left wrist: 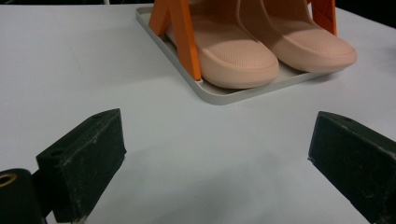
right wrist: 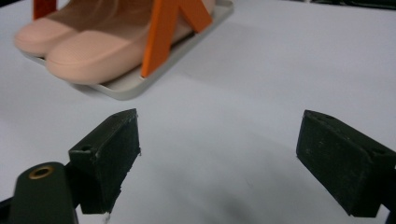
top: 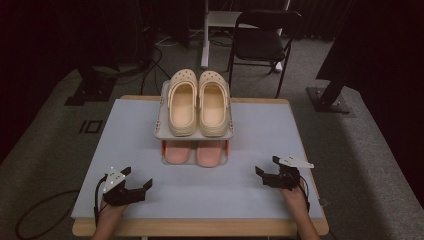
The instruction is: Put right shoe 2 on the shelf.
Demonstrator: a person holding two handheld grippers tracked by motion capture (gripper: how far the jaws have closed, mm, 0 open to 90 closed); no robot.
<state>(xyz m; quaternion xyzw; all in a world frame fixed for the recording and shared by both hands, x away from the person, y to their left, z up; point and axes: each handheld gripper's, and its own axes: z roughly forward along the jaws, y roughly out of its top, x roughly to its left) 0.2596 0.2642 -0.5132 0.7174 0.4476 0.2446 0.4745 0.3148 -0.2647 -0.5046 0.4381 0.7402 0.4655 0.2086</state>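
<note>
Poised before the shoe rack (top: 194, 134), left gripper (top: 137, 180) and right gripper (top: 266, 167) wide open, empty — best advanced level toward the pink slippers (top: 194, 152).

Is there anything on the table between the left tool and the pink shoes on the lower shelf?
No. In the left gripper view, bare table separates the left tool from the pink shoes.

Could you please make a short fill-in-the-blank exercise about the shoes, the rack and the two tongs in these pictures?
1. The cream clogs stand on the ______ shelf of the shoe rack.
2. The pink slippers lie on the ______ shelf.
3. The rack's uprights are ______ in colour.
4. The left tongs and the right tongs both have their jaws ______.

Missing words: top; bottom; orange; open
</note>
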